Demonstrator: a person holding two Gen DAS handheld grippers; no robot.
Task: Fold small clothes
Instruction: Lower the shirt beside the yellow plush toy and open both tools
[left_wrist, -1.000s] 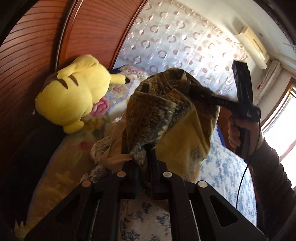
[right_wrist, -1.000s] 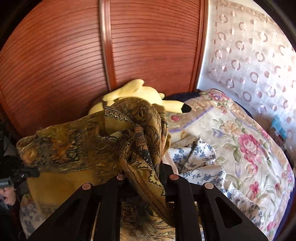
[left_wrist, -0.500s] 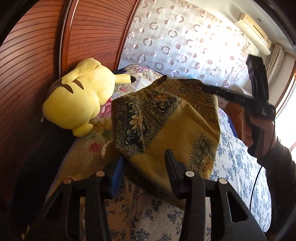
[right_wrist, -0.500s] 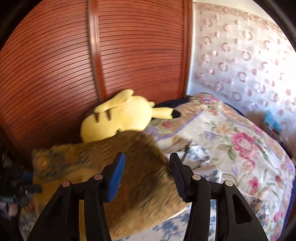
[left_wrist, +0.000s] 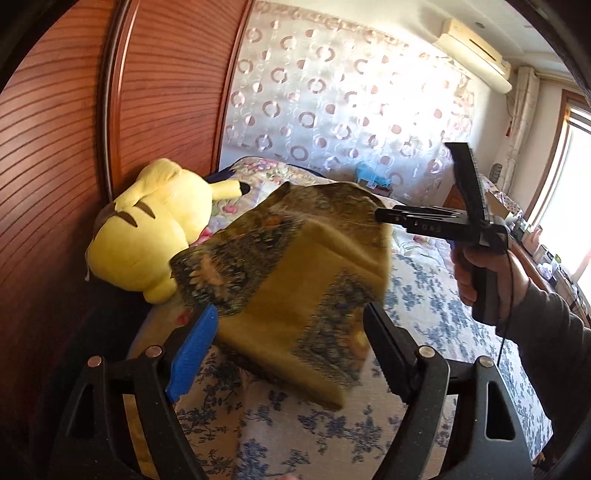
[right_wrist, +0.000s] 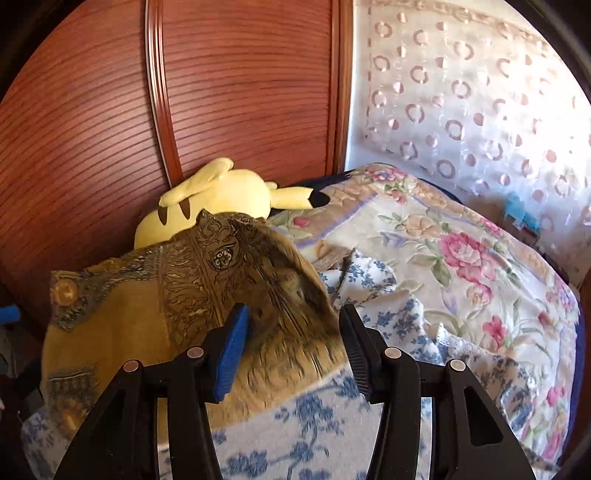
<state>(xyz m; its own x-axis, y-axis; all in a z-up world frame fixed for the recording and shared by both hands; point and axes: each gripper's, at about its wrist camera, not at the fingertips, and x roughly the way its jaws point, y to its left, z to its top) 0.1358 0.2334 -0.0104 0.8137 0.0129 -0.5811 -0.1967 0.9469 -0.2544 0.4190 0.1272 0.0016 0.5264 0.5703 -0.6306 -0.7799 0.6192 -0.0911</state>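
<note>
Bedspread (left_wrist: 424, 306) blue-floral | wardrobe (right_wrist: 240, 92) reddish wood | left gripper (left_wrist: 288, 354) spread | right gripper (right_wrist: 291, 350) spread, cloth (right_wrist: 192, 306) loose

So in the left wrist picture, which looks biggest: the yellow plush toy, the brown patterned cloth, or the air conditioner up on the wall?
1. brown patterned cloth, though it is nearest the camera
2. yellow plush toy
3. air conditioner, far away, so its true size is unsure
</note>
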